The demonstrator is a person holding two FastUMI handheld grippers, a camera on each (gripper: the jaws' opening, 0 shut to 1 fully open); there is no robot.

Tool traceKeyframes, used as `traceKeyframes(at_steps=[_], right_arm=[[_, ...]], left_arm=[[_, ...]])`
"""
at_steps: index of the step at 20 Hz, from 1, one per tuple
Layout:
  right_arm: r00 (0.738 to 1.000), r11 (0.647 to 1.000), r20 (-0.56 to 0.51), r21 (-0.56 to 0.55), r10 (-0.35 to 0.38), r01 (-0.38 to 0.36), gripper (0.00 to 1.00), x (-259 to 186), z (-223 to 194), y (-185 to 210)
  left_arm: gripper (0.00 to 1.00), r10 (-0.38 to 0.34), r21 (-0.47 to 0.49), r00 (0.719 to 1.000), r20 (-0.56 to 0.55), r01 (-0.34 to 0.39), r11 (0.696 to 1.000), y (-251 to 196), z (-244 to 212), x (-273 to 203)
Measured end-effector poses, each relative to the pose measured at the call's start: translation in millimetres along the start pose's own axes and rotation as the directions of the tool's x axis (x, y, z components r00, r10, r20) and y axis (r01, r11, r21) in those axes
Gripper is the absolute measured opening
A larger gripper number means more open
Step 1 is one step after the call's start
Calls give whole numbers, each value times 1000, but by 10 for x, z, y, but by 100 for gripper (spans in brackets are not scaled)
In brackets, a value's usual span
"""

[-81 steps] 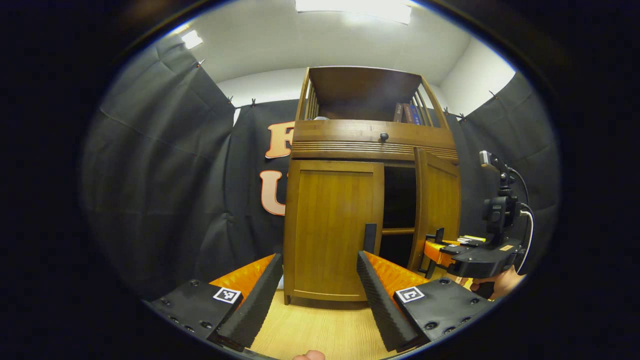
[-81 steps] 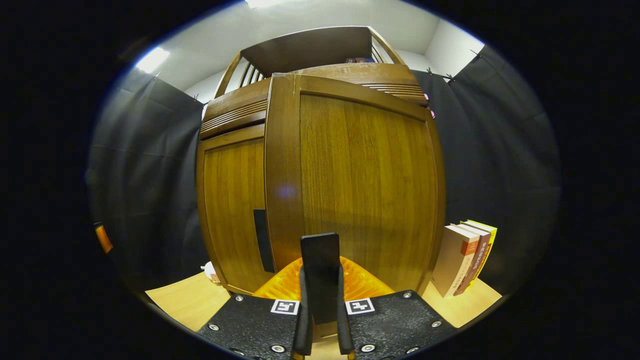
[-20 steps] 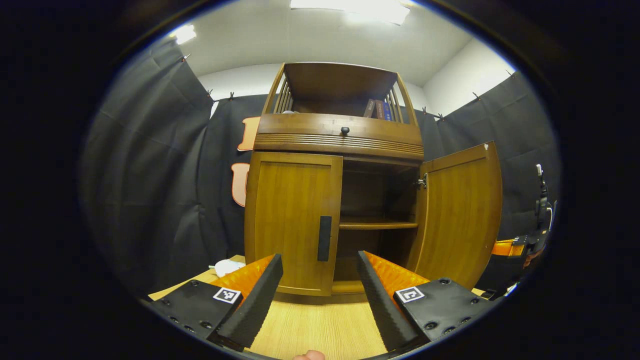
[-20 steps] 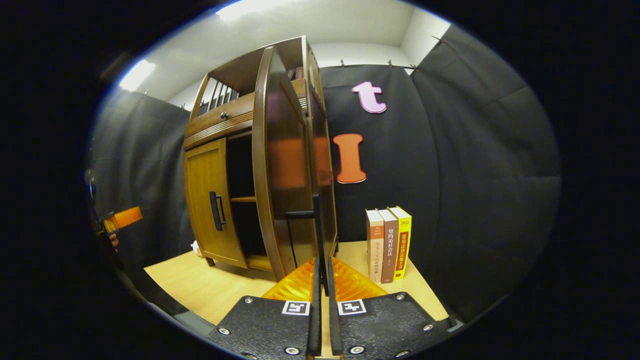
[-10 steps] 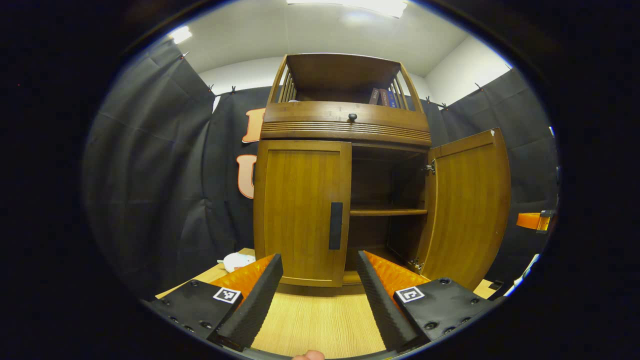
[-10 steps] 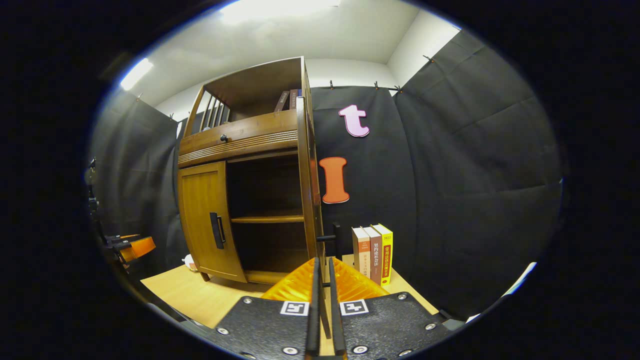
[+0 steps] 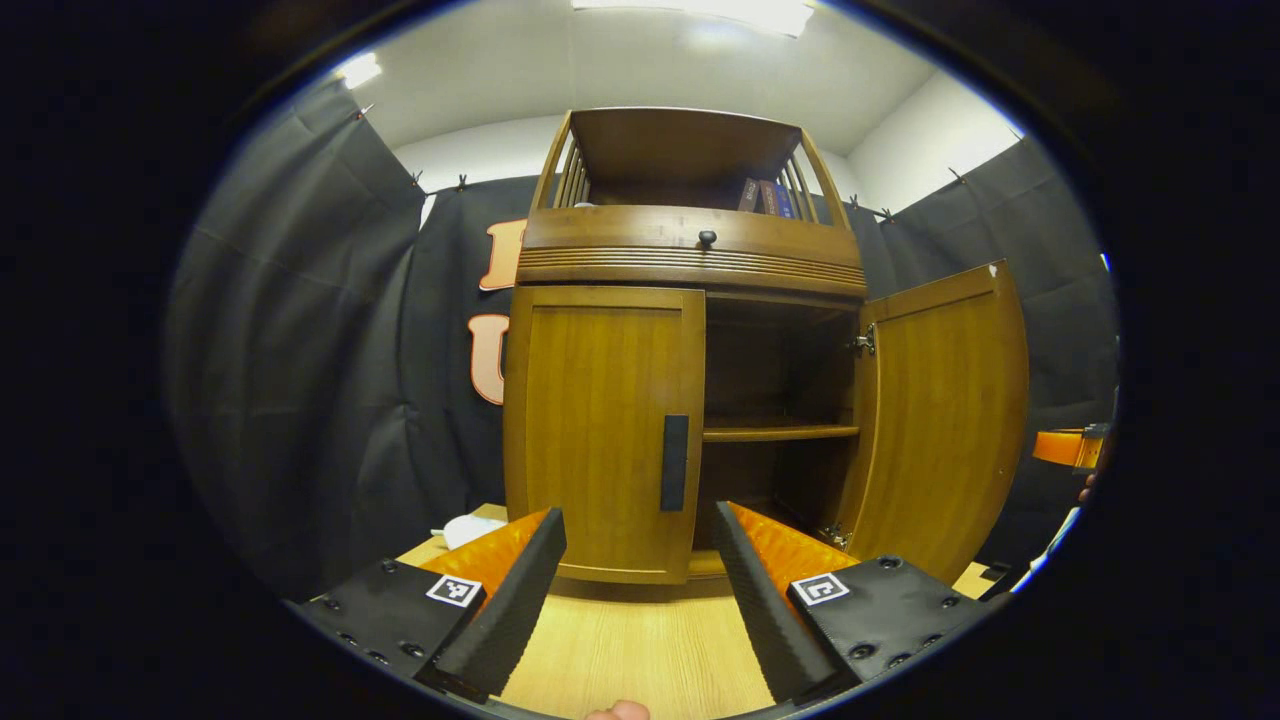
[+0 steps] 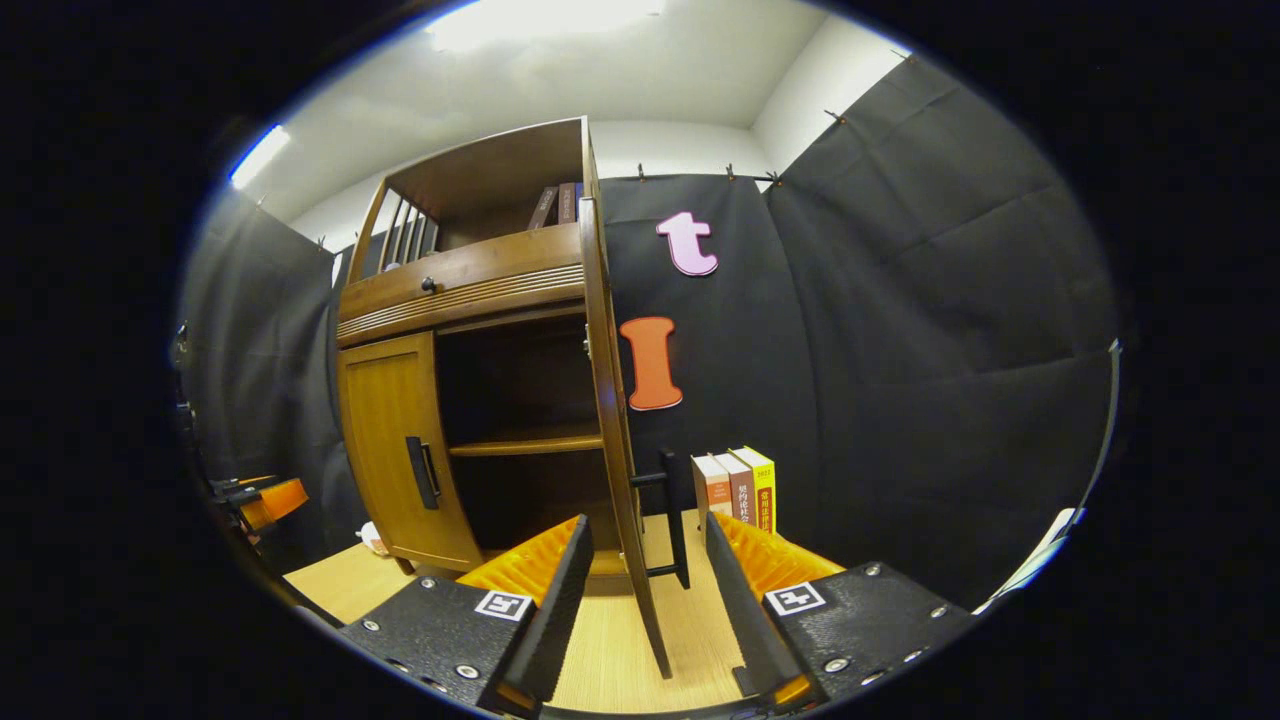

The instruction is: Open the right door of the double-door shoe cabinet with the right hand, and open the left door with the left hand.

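Right gripper view: right tool (image 8: 640,590) open, right door (image 8: 612,420) swung out.

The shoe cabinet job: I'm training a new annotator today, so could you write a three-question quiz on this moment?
1. True or false: the right door of the shoe cabinet is swung open.
2. The left door is: A) open, B) closed, C) missing.
3. Fill in: the right gripper has its fingers ____, one on each side of the right door's handle, not pressing it.

Key
1. True: the shelf inside shows.
2. B: it sits flush, with the open left gripper in front of its handle.
3. Open.
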State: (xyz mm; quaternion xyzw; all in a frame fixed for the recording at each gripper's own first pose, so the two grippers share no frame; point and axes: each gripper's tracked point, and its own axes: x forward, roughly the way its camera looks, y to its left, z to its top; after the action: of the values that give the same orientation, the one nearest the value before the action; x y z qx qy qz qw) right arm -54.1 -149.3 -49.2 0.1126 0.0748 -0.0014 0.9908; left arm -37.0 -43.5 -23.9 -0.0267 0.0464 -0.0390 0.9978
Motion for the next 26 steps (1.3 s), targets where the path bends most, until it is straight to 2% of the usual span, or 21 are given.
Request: traceKeyframes(at_steps=[1, 5, 6, 7, 11, 12, 13, 15, 16, 17, 19, 20, 21, 22, 23, 24, 25, 26], right_arm=[[1000, 1000, 0, 0, -11, 11, 72, 4, 5, -31], [999, 1000, -9, 0, -31, 31, 84, -13, -20, -90], [999, 999, -9, -6, -33, 33, 94, -22, -31, -84], [999, 999, -9, -9, -33, 32, 88, -23, -30, -56], [1000, 999, -27, -31, -14, 13, 88, -43, -131, 89], [999, 999, -34, -37, -12, 11, 88, -56, -165, 126], [999, 999, -42, -46, -13, 11, 88, -68, -195, 149], [999, 998, -50, -63, -20, 17, 88, -81, -233, 186], [998, 998, -51, -66, -21, 18, 94, -95, -234, 211], [998, 998, -52, -66, -21, 17, 94, -96, -227, 233], [999, 999, -46, -47, -19, 17, 94, -116, -203, 277], [999, 999, -49, -33, -9, 7, 88, -131, -205, 329], [999, 1000, -50, -29, -4, 3, 94, -125, -207, 360], [999, 999, -47, -35, -9, 8, 82, -124, -195, 356], [999, 999, -45, -41, -12, 10, 94, -108, -188, 348], [999, 999, -45, -41, -12, 10, 94, -111, -186, 354], [999, 999, -47, -33, -10, 9, 88, -104, -196, 362], [999, 1000, -47, -22, -5, 4, 88, -103, -198, 386]], left_arm=[[94, -6, 6, 1000, 7, 5, 1000, -22, 39, 62], [94, -44, 25, 999, 28, 43, 999, -155, 136, 414], [94, -54, 26, 998, 32, 53, 998, -176, 149, 527], [94, -59, 31, 997, 39, 58, 998, -190, 169, 649], [94, -105, 46, 994, 9, 105, 993, -313, 41, 1275], [99, -113, 52, 994, -1, 113, 992, -330, 11, 1405], [94, -116, 67, 993, -7, 116, 991, -343, -21, 1550], [94, -111, 77, 994, -7, 112, 991, -319, -77, 1824], [94, -108, 73, 994, -9, 109, 991, -320, -130, 1951], [97, -98, 73, 995, -18, 99, 992, -307, -200, 2069], [94, -82, 70, 996, -44, 84, 994, -275, -330, 2254], [94, -78, 61, 995, -58, 81, 995, -270, -410, 2348], [94, -73, 51, 994, -77, 77, 996, -260, -496, 2379], [94, -75, 40, 993, -88, 79, 996, -262, -558, 2447], [94, -75, 32, 993, -91, 78, 996, -256, -597, 2506], [94, -71, 30, 994, -89, 74, 997, -254, -612, 2568], [94, -62, 39, 995, -84, 65, 997, -238, -612, 2608], [94, -55, 48, 996, -77, 59, 997, -220, -600, 2650]])
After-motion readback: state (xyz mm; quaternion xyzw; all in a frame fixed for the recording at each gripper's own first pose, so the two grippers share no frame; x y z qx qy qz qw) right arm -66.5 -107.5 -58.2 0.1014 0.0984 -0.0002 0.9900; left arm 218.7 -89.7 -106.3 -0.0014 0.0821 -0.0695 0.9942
